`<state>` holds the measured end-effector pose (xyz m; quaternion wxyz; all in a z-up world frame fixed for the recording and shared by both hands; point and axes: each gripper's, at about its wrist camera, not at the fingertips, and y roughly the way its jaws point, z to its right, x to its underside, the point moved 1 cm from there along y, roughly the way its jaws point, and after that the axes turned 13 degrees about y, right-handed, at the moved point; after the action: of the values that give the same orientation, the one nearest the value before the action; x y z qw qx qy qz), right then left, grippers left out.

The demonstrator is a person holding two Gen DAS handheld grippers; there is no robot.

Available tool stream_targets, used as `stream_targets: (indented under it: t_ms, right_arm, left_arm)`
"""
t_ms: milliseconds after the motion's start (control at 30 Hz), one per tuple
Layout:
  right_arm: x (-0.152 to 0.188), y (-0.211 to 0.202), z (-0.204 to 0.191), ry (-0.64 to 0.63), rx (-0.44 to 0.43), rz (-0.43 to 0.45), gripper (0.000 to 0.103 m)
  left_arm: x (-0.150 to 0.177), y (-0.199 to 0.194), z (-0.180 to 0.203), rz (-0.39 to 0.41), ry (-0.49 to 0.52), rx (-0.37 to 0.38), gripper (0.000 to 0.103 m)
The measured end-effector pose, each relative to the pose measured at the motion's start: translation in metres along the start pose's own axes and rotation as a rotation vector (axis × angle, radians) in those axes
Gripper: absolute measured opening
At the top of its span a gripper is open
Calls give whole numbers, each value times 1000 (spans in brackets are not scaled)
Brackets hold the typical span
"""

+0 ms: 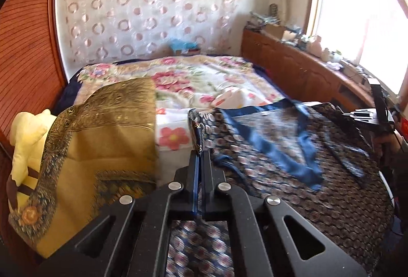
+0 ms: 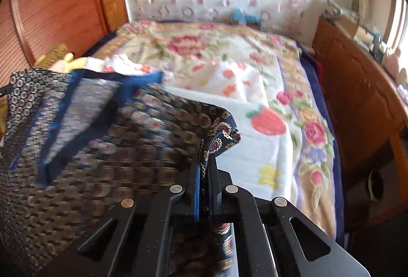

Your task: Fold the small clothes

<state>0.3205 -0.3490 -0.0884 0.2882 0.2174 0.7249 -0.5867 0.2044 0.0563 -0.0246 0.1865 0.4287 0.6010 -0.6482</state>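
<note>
Each hand-held gripper, left [image 1: 200,153] and right [image 2: 206,158], is pinched shut on a corner of the patterned cloth [image 1: 293,149], likely so it can be lifted off the bed [image 1: 204,77] and folded. Past the cloth, only the left view shows a gold cloth [image 1: 102,129] over a yellow toy [image 1: 28,134], and the person's right hand [image 1: 387,144].

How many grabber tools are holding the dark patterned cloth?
2. The left gripper has its jaws shut on the dark patterned cloth's left corner; the right gripper has its jaws shut on the right corner.
</note>
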Motion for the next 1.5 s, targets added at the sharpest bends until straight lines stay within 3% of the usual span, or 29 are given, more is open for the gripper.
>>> stream_targets:
  t_ms: [233, 567, 767, 933, 1233, 1300, 1500]
  right_arm:
    - [38, -74, -23, 5, -50, 143, 3]
    - [140, -150, -8, 93, -138, 230, 3]
    - [204, -171, 22, 131, -101, 228, 3]
    - [242, -180, 21, 125, -75, 175, 3]
    - [245, -191, 25, 112, -25, 121, 3]
    - [243, -184, 17, 111, -7, 97, 3]
    - [223, -182, 12, 94, -2, 89, 6]
  left_arm:
    - [20, -58, 35, 75, 18, 19, 2]
    - [75, -126, 59, 108, -15, -4, 2]
    - [117, -152, 54, 99, -70, -38, 2]
    - [137, -168, 50, 80, -94, -61, 2]
    - [160, -182, 35, 61, -152, -114, 3]
    - [161, -180, 31, 58, -165, -147, 19]
    - [154, -178, 28, 67, -138, -163, 41]
